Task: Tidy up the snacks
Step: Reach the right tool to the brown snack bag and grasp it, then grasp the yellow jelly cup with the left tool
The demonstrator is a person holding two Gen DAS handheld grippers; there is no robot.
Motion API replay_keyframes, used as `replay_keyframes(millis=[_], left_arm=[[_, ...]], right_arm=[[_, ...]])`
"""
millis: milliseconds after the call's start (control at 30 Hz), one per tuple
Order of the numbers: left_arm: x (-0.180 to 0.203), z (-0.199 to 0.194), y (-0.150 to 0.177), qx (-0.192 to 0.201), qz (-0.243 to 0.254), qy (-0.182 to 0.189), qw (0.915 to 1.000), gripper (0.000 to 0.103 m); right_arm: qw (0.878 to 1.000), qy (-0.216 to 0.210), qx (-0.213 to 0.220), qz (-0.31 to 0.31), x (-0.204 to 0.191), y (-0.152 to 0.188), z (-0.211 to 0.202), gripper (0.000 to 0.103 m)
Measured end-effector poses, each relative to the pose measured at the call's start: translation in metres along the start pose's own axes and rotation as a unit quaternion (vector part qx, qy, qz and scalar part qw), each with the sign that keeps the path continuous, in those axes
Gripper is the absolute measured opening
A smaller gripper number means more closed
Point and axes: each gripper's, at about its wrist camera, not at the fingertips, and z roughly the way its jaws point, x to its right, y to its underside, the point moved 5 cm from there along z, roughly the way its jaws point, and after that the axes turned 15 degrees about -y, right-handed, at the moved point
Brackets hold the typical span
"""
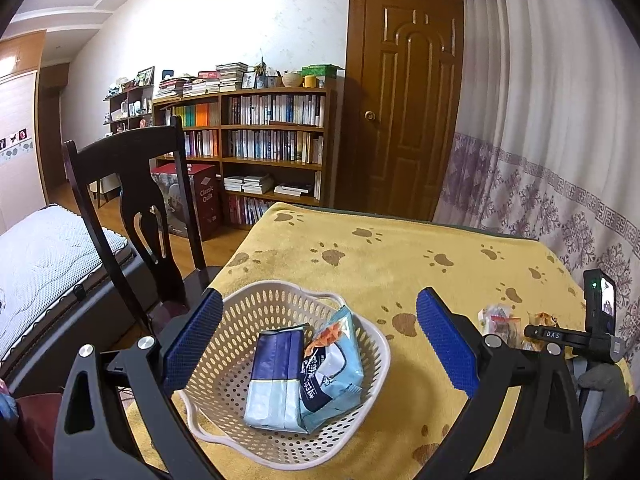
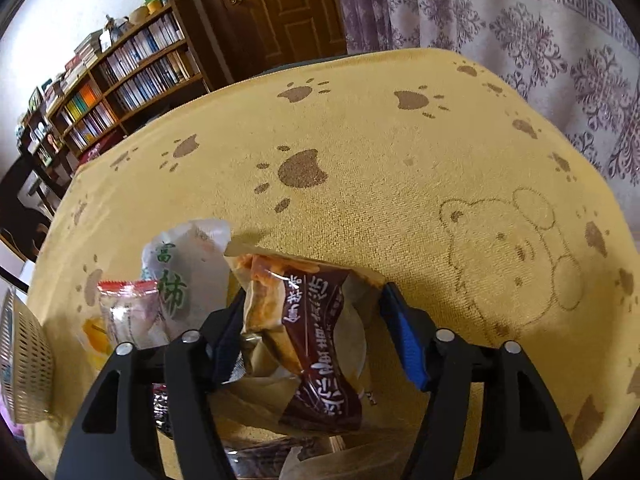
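Observation:
A beige perforated basket (image 1: 248, 320) sits on the yellow paw-print cloth (image 1: 400, 256). Two packets lie in it: a dark-and-light blue one (image 1: 276, 384) and a pale blue one with an orange picture (image 1: 336, 364). My left gripper (image 1: 320, 300) hangs open over the basket, holding nothing. My right gripper (image 2: 312, 300) is shut on a brown and orange snack packet (image 2: 312, 320), lifted slightly off the cloth. To its left lie a white packet with green characters (image 2: 188, 272) and a clear packet with a red top (image 2: 128, 312). The basket's edge (image 2: 24, 360) shows at far left.
A dark wooden chair (image 1: 132, 184) stands at the table's left side, with a bed (image 1: 44, 264) beyond it. A patterned curtain (image 1: 560, 160) hangs close along the right edge. More dark packets (image 2: 260, 456) lie under my right gripper. A bear drawing (image 2: 512, 248) marks bare cloth.

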Motion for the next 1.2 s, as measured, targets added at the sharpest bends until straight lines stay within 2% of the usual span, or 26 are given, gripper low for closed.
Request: replay_keyframes(millis=[233,500,767,967,1200], left_arm=[[0.012,0.002,0.008,-0.006,0.016,0.001,0.9998,0.099],[0.026,0.007,0.020,-0.018,0.038,0.000,0.9991,0.099],[0.053,0.014,0.029,-0.033,0.062,0.004,0.9975,0.099],[0.094,0.017,0.037,-0.040,0.101,0.027,0.9937,0.099],[0.158,0.029,0.060,-0.049,0.160,0.075,0.9831,0.099]], right_arm=[[1.000,-0.021,0.010,0.010,0.002,0.005,-0.010,0.053],[0.998,-0.049,0.039,0.026,0.008,0.006,-0.031,0.051],[0.991,-0.081,0.090,0.063,0.025,0.002,-0.064,0.051],[0.987,-0.088,0.110,0.079,0.038,0.003,-0.075,0.051],[0.982,-0.104,0.120,0.098,0.050,0.006,-0.078,0.051]])
